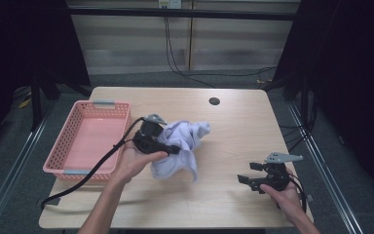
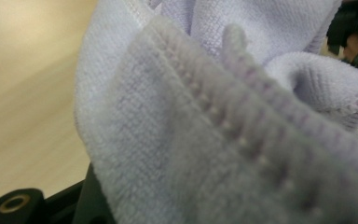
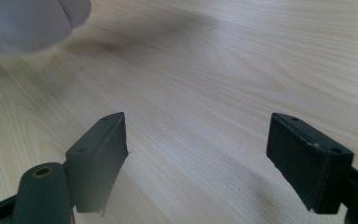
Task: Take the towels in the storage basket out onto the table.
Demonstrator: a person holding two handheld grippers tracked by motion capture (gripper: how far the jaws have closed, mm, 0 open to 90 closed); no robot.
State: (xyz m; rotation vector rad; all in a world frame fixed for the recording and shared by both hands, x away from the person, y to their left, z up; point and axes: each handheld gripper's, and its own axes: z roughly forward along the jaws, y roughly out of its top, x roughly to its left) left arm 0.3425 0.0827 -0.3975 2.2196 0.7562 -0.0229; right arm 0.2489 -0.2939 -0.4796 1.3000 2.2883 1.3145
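A crumpled lavender cloth [image 1: 185, 146] is bunched around the tip of my left gripper [image 1: 174, 149] near the table's middle, one corner hanging toward the front. In the left gripper view the cloth [image 2: 223, 130] lies right over the jaws and hides them; it looks gripped. My right gripper [image 1: 249, 172] rests low at the front right with its jaws wide apart. In its own view the right gripper [image 3: 198, 158] has only bare wood between its fingers, and the blurred cloth [image 3: 28, 21] sits at the top left.
A pink plastic basket [image 1: 102, 105] stands at the table's left edge, just behind my left hand. A small round cable hole [image 1: 214, 101] is at the back of the wooden table [image 1: 243, 131]. The left gripper's black cable [image 1: 92, 170] trails off the front left.
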